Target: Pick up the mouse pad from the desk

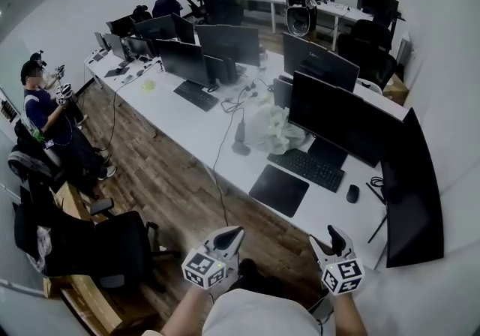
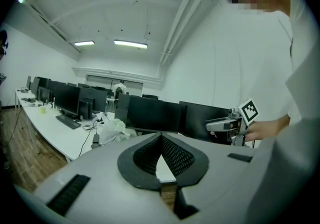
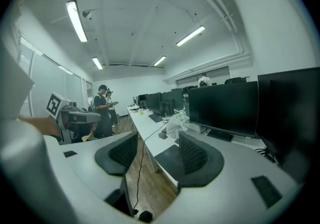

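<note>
The black mouse pad [image 1: 279, 190] lies flat near the front edge of the white desk [image 1: 225, 139], left of a keyboard [image 1: 311, 169]. Both grippers hover short of the desk edge, over the floor and apart from the pad. My left gripper [image 1: 234, 234] has its ribbed pads meeting at the tips, with nothing between them [image 2: 161, 136]. My right gripper [image 1: 335, 233] is open, a wide gap between its pads [image 3: 158, 138]. The mouse pad [image 3: 169, 160] shows beyond that gap, partly hidden by the right pad.
A black mouse [image 1: 352, 193] lies right of the keyboard, below a flat monitor [image 1: 341, 118] and a curved monitor [image 1: 411, 192]. A crumpled plastic bag [image 1: 274, 128] and cables lie further along the desk. An office chair [image 1: 97, 244] stands at the left. People stand in the background.
</note>
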